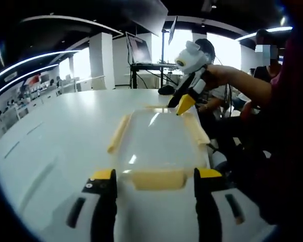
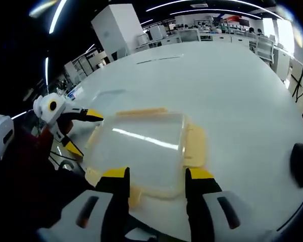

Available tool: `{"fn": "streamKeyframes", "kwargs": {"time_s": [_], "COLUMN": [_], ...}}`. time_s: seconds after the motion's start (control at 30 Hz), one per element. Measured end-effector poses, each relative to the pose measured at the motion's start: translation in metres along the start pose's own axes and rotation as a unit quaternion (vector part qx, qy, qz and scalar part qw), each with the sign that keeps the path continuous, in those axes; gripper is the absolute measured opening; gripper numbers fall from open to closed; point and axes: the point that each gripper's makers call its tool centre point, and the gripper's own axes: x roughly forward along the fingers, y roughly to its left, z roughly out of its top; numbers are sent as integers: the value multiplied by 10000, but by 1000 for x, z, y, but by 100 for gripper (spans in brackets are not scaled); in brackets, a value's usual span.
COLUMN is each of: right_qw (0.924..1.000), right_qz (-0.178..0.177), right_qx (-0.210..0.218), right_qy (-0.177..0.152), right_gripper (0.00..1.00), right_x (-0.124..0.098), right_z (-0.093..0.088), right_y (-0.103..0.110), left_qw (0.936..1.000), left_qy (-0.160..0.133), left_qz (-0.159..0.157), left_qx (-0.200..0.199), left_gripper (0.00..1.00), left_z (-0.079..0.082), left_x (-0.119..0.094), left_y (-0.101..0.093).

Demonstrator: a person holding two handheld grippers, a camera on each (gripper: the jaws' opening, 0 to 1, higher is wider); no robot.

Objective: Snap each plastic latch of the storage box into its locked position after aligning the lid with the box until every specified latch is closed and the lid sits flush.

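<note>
My left gripper [image 1: 155,189] sits low over the white tabletop [image 1: 65,131], its fingers [image 1: 105,201] spread wide and holding nothing, with the near yellow latch [image 1: 155,178] of the storage box [image 1: 159,138] lying between their tips. The box rests flat on the tabletop, its clear lid [image 2: 141,146] on. Across it I see the right gripper [image 1: 184,101] coming down at a slant from a person's hand [image 1: 217,75], tips at the far edge of the box. From my right gripper view, its own fingers [image 2: 116,194] stand apart, empty, straddling the box's near edge, and the left gripper [image 2: 81,131] reaches in open at the opposite end. Another latch [image 2: 194,146] lies along the right side.
</note>
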Motion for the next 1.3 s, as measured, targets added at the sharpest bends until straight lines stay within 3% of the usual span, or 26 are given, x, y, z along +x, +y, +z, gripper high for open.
{"fn": "streamKeyframes", "kwargs": {"time_s": [0.73,1.3], "right_qw": [9996,9986], "right_qz": [211,351], "right_qx": [-9,-143], "right_qy": [197,374], "right_gripper": [40,40], "right_x": [-10,-13], "right_z": [-15,-26], "right_y": [17,31], "left_qw": [9985,9970], "left_qy": [225,385], "left_qz": [-462,-644], "left_qx": [192,185], "left_gripper": [59,55], "left_z": [-3,-8], "left_x": [-8,-12], "left_y": [-7,-6]}}
